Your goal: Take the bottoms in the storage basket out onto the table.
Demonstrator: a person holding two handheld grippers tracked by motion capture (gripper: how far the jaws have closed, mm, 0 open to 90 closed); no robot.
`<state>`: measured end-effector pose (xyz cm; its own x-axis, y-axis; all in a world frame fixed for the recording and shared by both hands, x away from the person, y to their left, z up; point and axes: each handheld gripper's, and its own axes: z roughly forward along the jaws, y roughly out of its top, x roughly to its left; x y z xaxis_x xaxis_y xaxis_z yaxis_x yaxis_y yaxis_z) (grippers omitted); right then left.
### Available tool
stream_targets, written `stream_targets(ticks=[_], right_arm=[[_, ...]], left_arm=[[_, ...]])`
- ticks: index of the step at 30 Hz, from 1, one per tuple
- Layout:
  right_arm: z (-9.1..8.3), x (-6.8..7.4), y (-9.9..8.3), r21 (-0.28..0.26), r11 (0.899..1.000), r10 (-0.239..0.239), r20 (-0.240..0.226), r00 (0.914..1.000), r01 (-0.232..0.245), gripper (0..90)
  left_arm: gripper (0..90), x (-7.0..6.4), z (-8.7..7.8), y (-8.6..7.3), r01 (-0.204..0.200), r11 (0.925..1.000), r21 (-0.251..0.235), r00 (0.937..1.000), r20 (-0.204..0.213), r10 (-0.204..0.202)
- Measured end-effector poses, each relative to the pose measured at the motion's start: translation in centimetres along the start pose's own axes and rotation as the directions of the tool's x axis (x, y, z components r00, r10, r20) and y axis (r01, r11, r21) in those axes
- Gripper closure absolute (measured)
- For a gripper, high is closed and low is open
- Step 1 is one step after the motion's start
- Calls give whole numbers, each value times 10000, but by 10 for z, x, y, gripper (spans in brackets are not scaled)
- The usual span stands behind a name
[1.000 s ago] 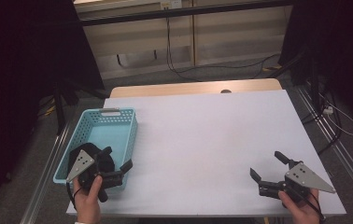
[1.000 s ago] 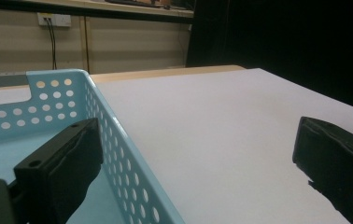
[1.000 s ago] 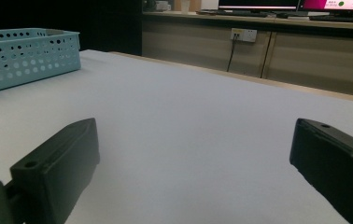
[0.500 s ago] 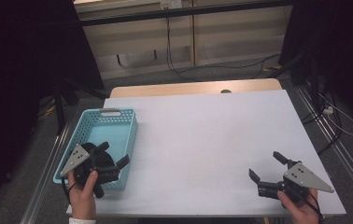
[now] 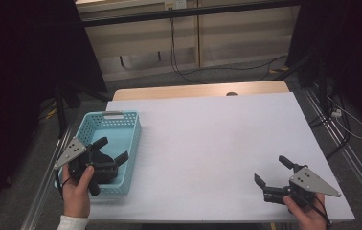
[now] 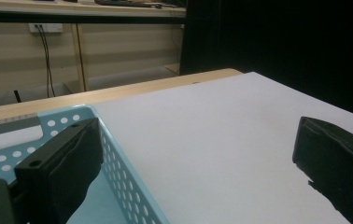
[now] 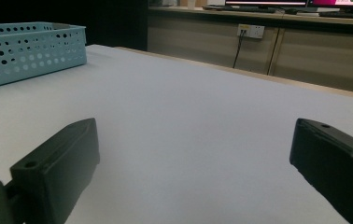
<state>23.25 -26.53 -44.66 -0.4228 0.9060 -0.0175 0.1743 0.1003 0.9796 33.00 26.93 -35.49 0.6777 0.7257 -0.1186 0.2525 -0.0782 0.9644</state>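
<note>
**Left gripper poised over the basket; right gripper idle on the far side**

The white table (image 5: 208, 143) is the largest item I see, bare across its whole middle. The blue perforated basket (image 5: 121, 132), my landmark, sits at the table's left edge with its handle end away from me. I can make out nothing inside it, though my own gripper hides part of its floor. Beyond the basket, the table's wooden strip (image 5: 193, 90) runs along the far edge.

I hold the left gripper (image 5: 112, 151) over the basket's near end. Its jaws are spread wide with nothing between them. In the left gripper view one jaw hangs inside the basket's wall (image 6: 123, 175) and the other over bare table outside it. The right gripper (image 5: 274, 171) rests well apart from the basket, near the table's opposite near corner, jaws likewise spread and empty.

I judge this the approach step on the basket. The next move calls for lowering the left gripper so the wall sits squarely between its jaws, then closing on it.
</note>
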Motion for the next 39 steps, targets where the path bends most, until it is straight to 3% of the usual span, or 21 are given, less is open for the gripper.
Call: stream_targets(ticks=[5, 22, 29, 35, 39], right_arm=[[0, 0, 0, 15, 10000, 13, -47, 10000, -13, 5], [1, 3, 0, 47, 10000, -50, -399, 9992, 52, 6], [2, 4, 0, 77, 9999, -69, -490, 9988, 73, 6], [2, 4, 0, 95, 9999, -90, -528, 9986, 95, 6], [2, 4, 0, 81, 9999, -87, -560, 9984, 92, 6]], left_arm=[[19, 5, 0, 4, 89, 10000, 14, 10000, -16, -89], [20, 16, 9, 18, -502, 9959, 751, 9987, 12, 503], [25, 24, 12, 18, -531, 9929, 1061, 9986, 37, 530], [25, 34, 15, 16, -574, 9871, 1492, 9982, -60, 590], [25, 42, 17, 15, -693, 9793, 1902, 9971, -193, 743]])
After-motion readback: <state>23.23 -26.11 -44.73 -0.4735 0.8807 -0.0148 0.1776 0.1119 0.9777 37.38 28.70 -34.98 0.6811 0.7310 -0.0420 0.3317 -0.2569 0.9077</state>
